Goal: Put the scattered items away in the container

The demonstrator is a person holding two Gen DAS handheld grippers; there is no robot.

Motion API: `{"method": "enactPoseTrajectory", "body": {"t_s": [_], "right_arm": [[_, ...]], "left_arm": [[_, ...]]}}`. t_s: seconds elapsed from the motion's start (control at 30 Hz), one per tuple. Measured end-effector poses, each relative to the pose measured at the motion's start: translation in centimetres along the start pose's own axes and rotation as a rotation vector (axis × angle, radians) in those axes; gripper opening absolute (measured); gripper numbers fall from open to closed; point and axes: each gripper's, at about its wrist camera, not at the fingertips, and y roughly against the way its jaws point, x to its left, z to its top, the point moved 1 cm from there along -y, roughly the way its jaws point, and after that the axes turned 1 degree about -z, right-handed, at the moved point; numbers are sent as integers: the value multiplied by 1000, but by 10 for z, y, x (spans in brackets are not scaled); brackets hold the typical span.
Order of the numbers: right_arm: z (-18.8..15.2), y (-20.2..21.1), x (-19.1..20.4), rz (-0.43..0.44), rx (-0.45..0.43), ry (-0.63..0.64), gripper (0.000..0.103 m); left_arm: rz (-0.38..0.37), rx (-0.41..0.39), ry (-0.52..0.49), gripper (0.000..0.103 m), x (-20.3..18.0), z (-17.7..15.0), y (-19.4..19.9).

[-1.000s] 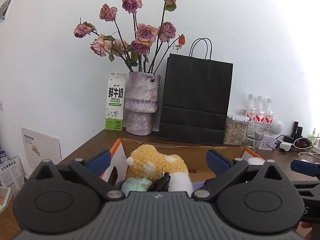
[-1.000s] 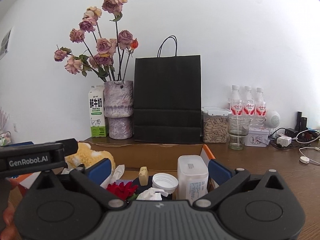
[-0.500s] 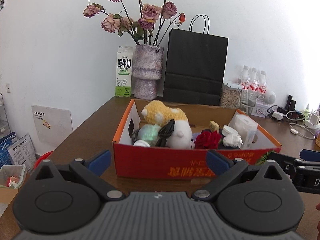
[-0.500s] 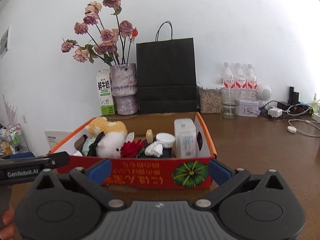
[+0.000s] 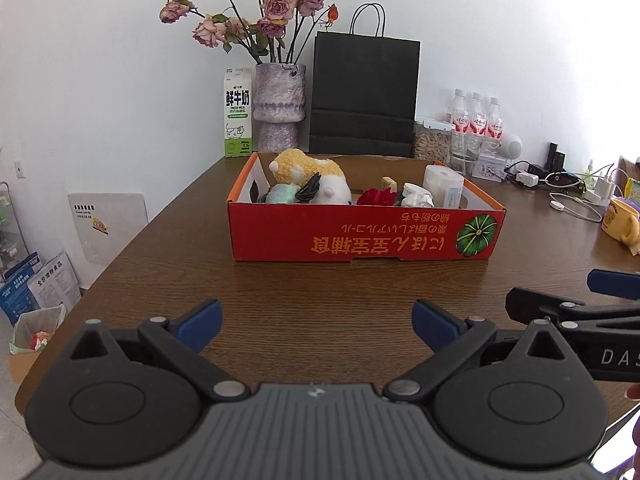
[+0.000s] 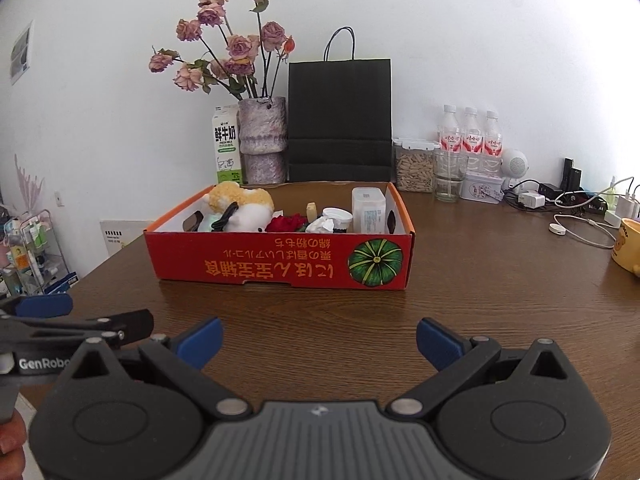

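Note:
A red cardboard box (image 5: 360, 236) with a pumpkin print sits on the brown table; it also shows in the right wrist view (image 6: 280, 260). Inside lie a yellow-white plush toy (image 5: 308, 176), a red flower (image 5: 378, 197), a white container (image 5: 442, 190), crumpled tissue and a black cable. My left gripper (image 5: 316, 322) is open and empty, well short of the box. My right gripper (image 6: 318, 340) is open and empty, also short of the box. Each gripper shows at the edge of the other's view.
Against the wall stand a milk carton (image 5: 238, 114), a vase of dried roses (image 5: 280, 108), a black paper bag (image 5: 364, 96), a jar and water bottles (image 5: 476, 118). Cables and chargers (image 5: 560, 188) and a yellow mug (image 5: 622, 220) lie at the right.
Both grippers have drawn back and up from over the box to the table's near side. The box now shows whole in both views. Both stay open.

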Motion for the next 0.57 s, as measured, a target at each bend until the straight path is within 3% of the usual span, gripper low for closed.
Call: {"method": "enactPoseTrajectory", "body": {"t_s": [0.33,0.57], "right_arm": [[-2,-2,0,2,22,0,103],[-2,-1,0,6,20,-4,103]], "left_arm": [[11,-7,-15,103,-2,0,3],[-20,7,18,103,4,-2,1]]}}
